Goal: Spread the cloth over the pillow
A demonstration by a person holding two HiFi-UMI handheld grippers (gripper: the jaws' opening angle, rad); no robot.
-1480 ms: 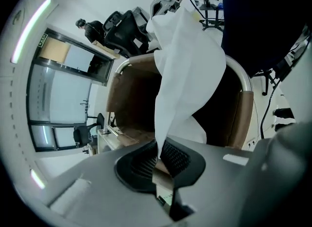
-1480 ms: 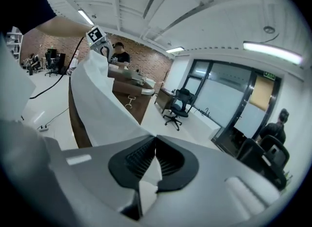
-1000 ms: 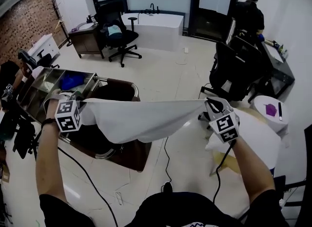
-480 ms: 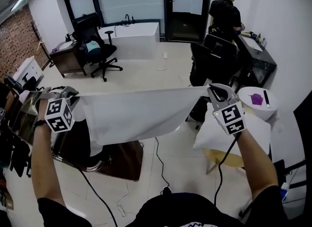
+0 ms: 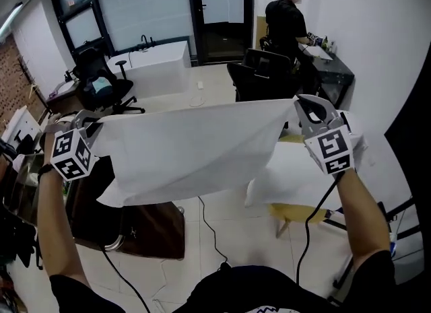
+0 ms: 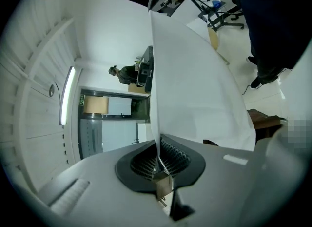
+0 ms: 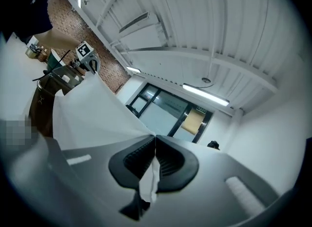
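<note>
The white cloth (image 5: pixel 188 150) is held up across the middle of the head view, plain and lightly creased. Its top edge is taut and its lower edge sags toward 7 o'clock. The left gripper (image 5: pixel 93 128), at 9 o'clock, is clamped on one top corner, and the right gripper (image 5: pixel 301 107), at 3 o'clock, on the other. At 4 o'clock, partly hidden by the cloth, lies what looks like the white pillow (image 5: pixel 303 174) on a wooden stool (image 5: pixel 289 214).
</note>
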